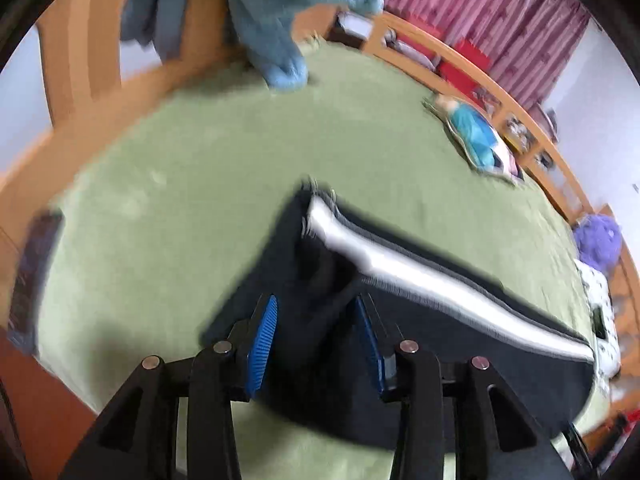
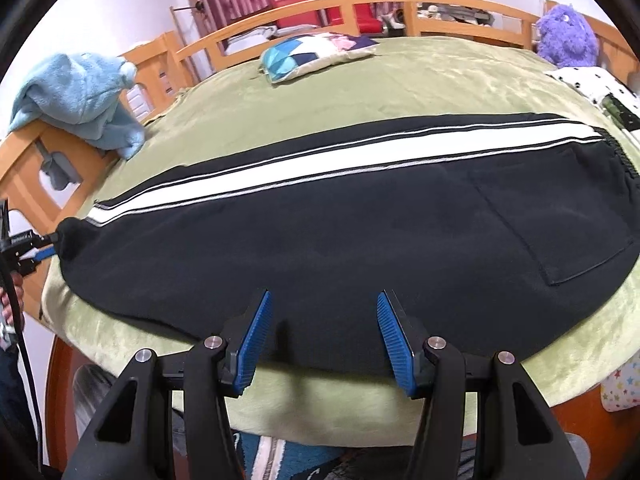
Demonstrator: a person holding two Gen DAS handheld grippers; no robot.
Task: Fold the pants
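Black pants (image 2: 320,240) with a white side stripe (image 2: 280,172) lie flat along the green bedspread (image 2: 400,88), waistband and back pocket at the right. My right gripper (image 2: 326,340) hovers open over the pants' near edge with nothing pinched between its blue pads. At the far left, my left gripper (image 2: 42,250) is shut on the leg cuff (image 2: 68,236), which bulges up from the bed. In the left wrist view the left gripper (image 1: 316,304) has bunched black fabric of the pants (image 1: 440,320) between its pads, and the picture is motion-blurred.
A light blue fleece (image 2: 80,96) hangs over the wooden bed frame (image 2: 360,4) at the left. A patterned pillow (image 2: 316,54) lies at the far side. A purple plush toy (image 2: 564,36) and a polka-dot cloth (image 2: 592,84) sit at the right. A hand (image 2: 8,308) shows at the left edge.
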